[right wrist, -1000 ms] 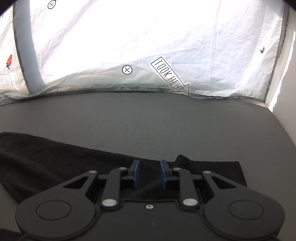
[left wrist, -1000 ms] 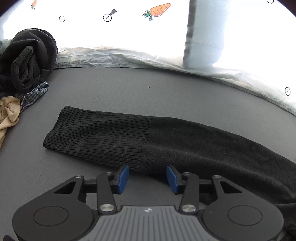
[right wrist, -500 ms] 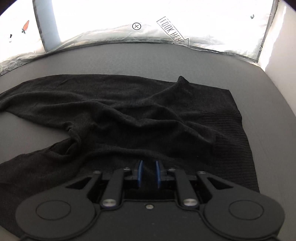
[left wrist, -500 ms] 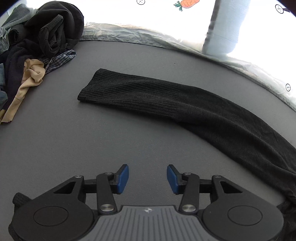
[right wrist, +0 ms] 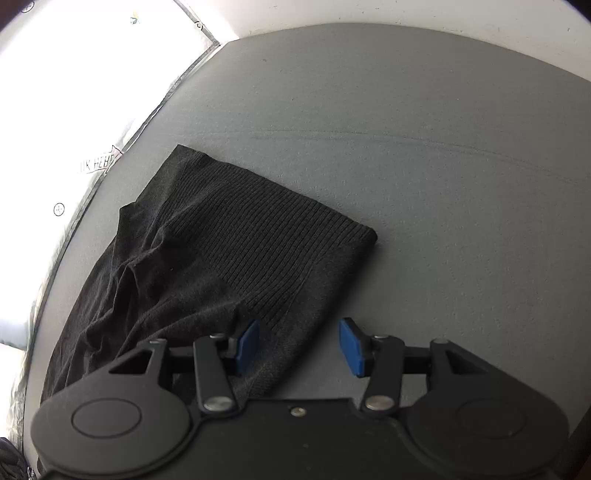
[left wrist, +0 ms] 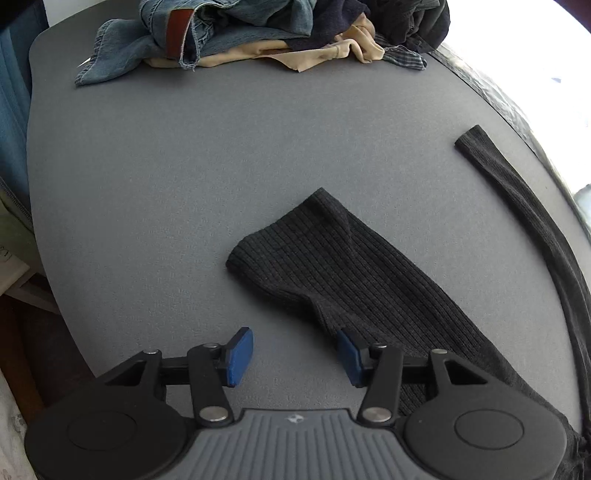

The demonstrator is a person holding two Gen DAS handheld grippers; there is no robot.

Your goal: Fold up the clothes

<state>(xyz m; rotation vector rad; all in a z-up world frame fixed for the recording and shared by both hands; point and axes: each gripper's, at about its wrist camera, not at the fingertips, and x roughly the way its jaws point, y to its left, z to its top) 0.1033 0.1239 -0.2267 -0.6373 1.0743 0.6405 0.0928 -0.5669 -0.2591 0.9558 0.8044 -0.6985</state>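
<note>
Right now your left gripper hangs low over the grey table with its blue-padded fingers spread wide and holding nothing; the right-hand pad sits at the edge of the ribbed cuff of a sleeve, while the other pad is over bare tabletop. That sleeve belongs to the black sweater, a fine knit that turns to a coarser vertical rib toward the cuff, lying flat and slanting away from you toward the middle of the table. The other sleeve stretches as a narrow dark band along the table's right edge, its ribbed end squared off. At the far end of the table you have a pile of clothes: faded denim with a brown leather patch, a tan garment, a scrap of checked cloth and dark pieces, all crumpled together. Your right gripper is likewise opened wide and empty, tilted down at the sweater's ribbed hem, with its left finger over the knit and its right finger over the matte grey surface just beside the hem's edge. Above the hem, the smoother body fabric bunches into soft folds toward a bright white sheet printed with small marks.
</note>
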